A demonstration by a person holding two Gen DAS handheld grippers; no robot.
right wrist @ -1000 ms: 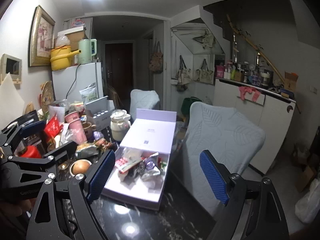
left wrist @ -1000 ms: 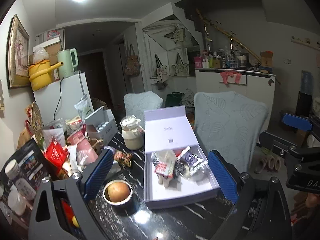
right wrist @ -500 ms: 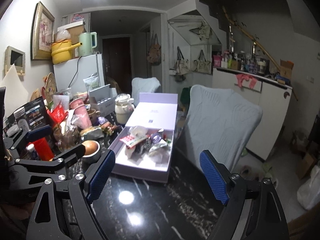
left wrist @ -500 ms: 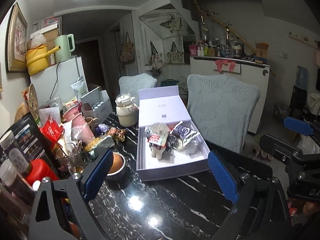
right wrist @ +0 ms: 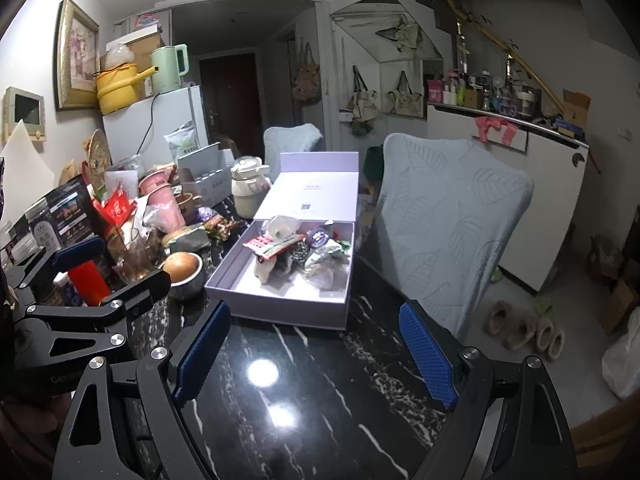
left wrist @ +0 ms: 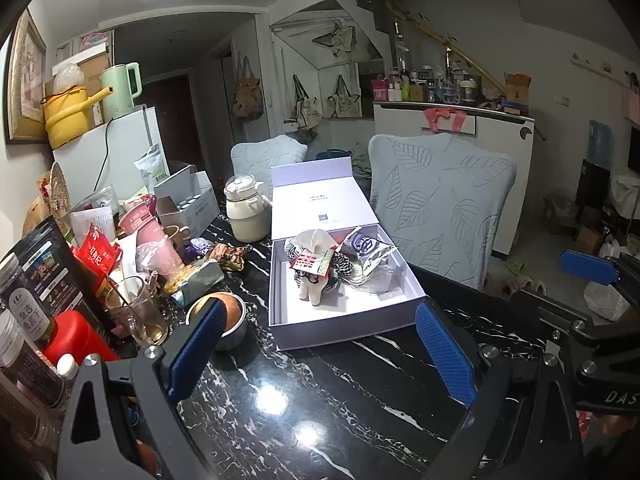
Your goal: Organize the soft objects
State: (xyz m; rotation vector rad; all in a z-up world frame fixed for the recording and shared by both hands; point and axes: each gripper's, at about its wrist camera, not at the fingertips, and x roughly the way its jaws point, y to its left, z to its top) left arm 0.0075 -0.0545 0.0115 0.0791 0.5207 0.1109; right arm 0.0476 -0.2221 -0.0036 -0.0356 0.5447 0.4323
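An open white gift box (left wrist: 344,326) lies on the black marble table (left wrist: 280,420), its lid standing up behind. Inside sit a small cream plush animal (left wrist: 314,292) with a striped scarf and red tag, and crinkled silver snack packets (left wrist: 370,254). My left gripper (left wrist: 320,346) hovers open above the table just before the box, nothing between its blue pads. In the right wrist view the same box (right wrist: 280,306), plush (right wrist: 266,270) and packets (right wrist: 324,258) lie ahead of my right gripper (right wrist: 316,354), which is also open with nothing in it. The left gripper (right wrist: 132,260) shows at the left.
Left of the box stand a metal bowl (left wrist: 234,330) holding a round brown thing, a drinking glass (left wrist: 136,312), a cream jug (left wrist: 246,216), a pink cup and packed jars and packets. A covered chair (left wrist: 440,200) stands right of the table. Slippers (right wrist: 520,328) lie on the floor.
Both grippers have sunk toward the table and drawn back from the box, so more bare black tabletop shows in front of it. Their jaws stay equally wide.
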